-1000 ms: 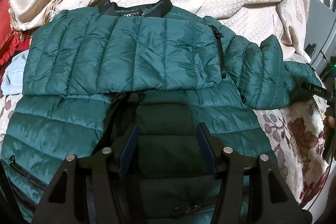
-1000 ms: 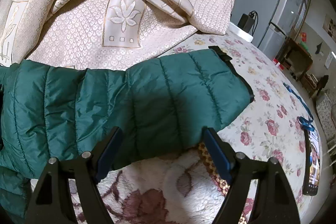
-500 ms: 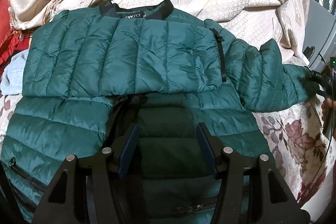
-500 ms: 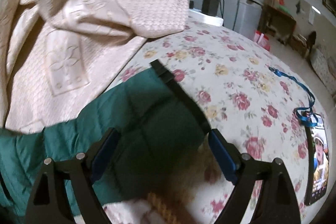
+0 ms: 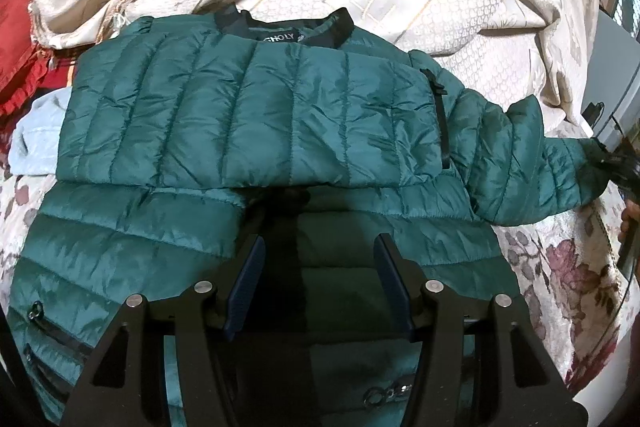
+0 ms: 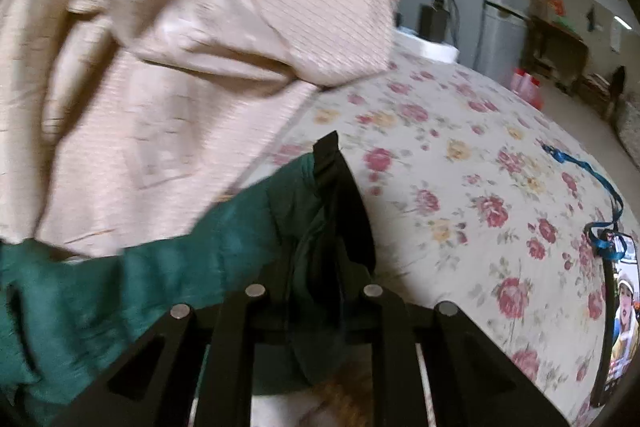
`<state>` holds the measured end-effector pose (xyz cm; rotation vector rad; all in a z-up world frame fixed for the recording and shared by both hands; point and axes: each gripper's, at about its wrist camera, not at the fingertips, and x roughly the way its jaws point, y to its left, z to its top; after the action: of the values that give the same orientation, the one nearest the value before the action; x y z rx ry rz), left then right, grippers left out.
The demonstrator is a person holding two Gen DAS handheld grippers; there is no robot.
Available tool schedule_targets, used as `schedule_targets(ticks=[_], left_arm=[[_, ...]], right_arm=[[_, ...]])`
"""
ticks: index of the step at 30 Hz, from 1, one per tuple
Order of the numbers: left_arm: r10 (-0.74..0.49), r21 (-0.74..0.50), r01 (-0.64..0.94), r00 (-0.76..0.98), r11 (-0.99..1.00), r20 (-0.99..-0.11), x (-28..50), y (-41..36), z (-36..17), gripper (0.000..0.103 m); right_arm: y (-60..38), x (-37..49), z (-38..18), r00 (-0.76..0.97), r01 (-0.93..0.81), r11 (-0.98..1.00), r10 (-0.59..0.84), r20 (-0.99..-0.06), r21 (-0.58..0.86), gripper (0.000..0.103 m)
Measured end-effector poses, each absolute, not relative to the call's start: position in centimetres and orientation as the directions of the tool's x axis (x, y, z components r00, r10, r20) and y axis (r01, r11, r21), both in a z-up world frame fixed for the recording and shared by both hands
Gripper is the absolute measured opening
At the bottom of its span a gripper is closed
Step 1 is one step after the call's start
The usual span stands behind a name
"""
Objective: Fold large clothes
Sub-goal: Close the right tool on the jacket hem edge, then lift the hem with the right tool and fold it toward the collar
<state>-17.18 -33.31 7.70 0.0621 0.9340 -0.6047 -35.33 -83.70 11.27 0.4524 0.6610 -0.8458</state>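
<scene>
Now the right tool (image 6: 316, 287) pinches the jacket's sleeve cuff (image 6: 340, 211); left tool (image 5: 320, 283) (above jacket (image 5: 248, 119)) is spread.

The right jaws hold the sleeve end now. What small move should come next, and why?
Probably carry the sleeve cuff across the green jacket: the right gripper is shut on it, this sleeve lies outstretched, and the other is already folded across the chest.

Right claw (image 6: 316, 283) fingertips buried in the blurred sleeve cuff (image 6: 340, 211)
</scene>
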Motion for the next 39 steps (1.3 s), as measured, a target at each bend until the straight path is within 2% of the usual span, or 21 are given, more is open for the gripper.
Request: schedule_targets(ticks=[7, 15, 33, 35, 39], left_arm=[[-0.469, -0.22, 0.502, 0.446, 0.836, -0.762, -17.4, -31.7, 8.0, 0.039], [-0.46, -0.226, 0.469, 0.477, 0.854, -0.749, -16.8, -28.7, 8.9, 0.039], [-0.408, -0.241, 0.358, 0.531, 0.902, -0.742, -13.7, -21.5, 9.2, 0.039], [-0.407, -0.245, 0.35, 0.533, 0.904, -0.741, -13.6, -21.0, 9.2, 0.039], [-0.404, -0.255, 0.332, 0.532, 0.908, -0.744, -13.3, -20.1, 9.0, 0.039]], right_arm=[[-77.5, -34.8, 14.2, 0.625, 0.684, 0.715, -0.47, -0.624, 0.147, 0.014], [-71.1, -32.0, 16.5, 0.731, 0.547, 0.808, -0.334, -0.595, 0.22, 0.012], [-57.3, -21.8, 18.0, 0.805, 0.288, 0.92, -0.082, -0.588, 0.266, 0.011], [-55.9, -20.7, 17.8, 0.807, 0.258, 0.927, -0.052, -0.588, 0.271, 0.005], [-53.2, -18.1, 17.8, 0.802, 0.221, 0.949, -0.045, -0.596, 0.225, 0.005]])
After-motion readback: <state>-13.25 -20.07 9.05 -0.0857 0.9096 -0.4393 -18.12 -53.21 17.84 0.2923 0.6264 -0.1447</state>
